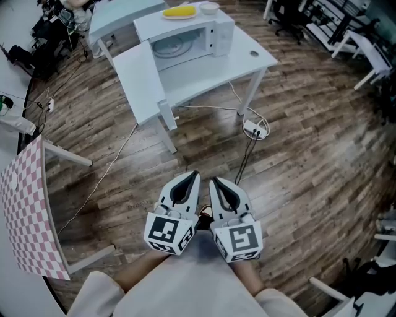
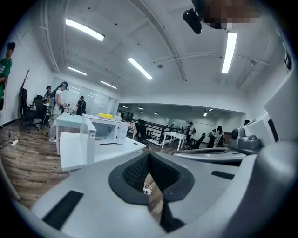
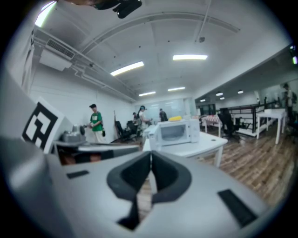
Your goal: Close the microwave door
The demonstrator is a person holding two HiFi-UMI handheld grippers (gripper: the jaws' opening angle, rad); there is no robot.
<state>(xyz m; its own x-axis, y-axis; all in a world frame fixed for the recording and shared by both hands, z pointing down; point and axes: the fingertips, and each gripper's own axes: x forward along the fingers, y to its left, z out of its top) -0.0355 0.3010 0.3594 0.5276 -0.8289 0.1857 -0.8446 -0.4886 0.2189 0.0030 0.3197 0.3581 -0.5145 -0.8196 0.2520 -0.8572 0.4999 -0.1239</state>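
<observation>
The room was an open workspace with a wood-plank floor [image 1: 309, 155], ceiling strip lights and several people standing at the far side, as seen in both gripper views. A white table [image 1: 250, 52] stood at the top of the head view, well apart from the person.

The microwave [image 1: 185, 37] sat on that table. The microwave door [image 1: 143, 83] was swung fully open, projecting out past the table edge on the view's left, so the cavity and its turntable were exposed. On top of the microwave lay a plate with a yellow item [image 1: 179, 11] and, beside it, a small white bowl [image 1: 209, 7].

A power strip [image 1: 255, 129] lay on the floor near one table leg, with cables trailing from it. A red-and-white checked panel [image 1: 28, 210] stood at the left edge.

The left gripper [image 1: 195, 175] and the right gripper [image 1: 214, 180] were held side by side, low in the head view and close to the person's body, both pointing toward the table. Each gripper's own view showed its jaw tips meeting, with nothing between them. Neither gripper was touching the door.
</observation>
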